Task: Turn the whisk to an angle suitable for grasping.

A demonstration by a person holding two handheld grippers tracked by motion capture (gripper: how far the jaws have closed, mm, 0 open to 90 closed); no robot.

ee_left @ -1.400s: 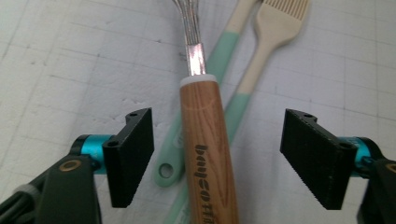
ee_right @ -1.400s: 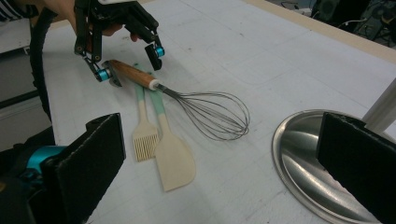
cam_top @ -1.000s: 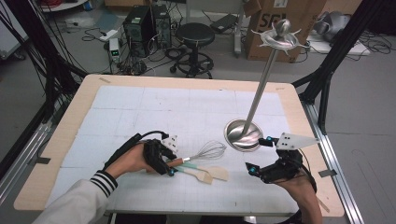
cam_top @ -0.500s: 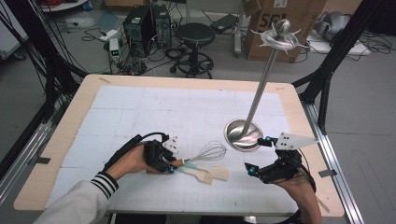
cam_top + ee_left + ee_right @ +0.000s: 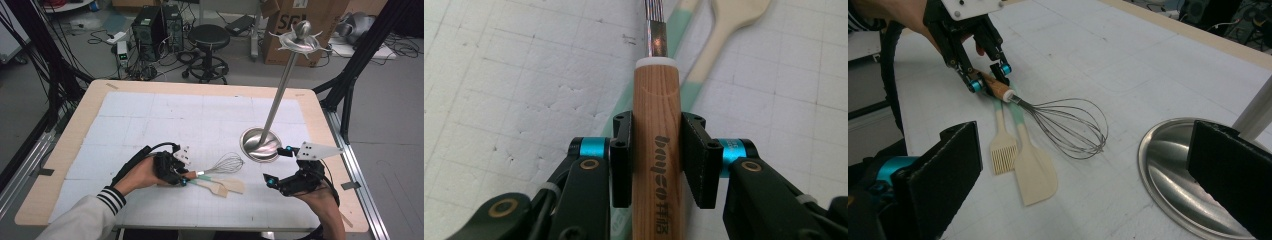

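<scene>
A white gridded mat covers the desk [image 5: 150, 90], with a steel stand's round base [image 5: 260, 145] at about four o'clock from the mat's centre. The left gripper [image 5: 656, 155] has just been closing its fingers and now clamps them on the wooden handle of the whisk [image 5: 222, 164], which lies low on the mat near six o'clock, touching a silicone brush [image 5: 1004, 150] and spatula [image 5: 1034, 172]. The right gripper [image 5: 279, 166] rests at five o'clock, fingers spread wide around nothing.
</scene>
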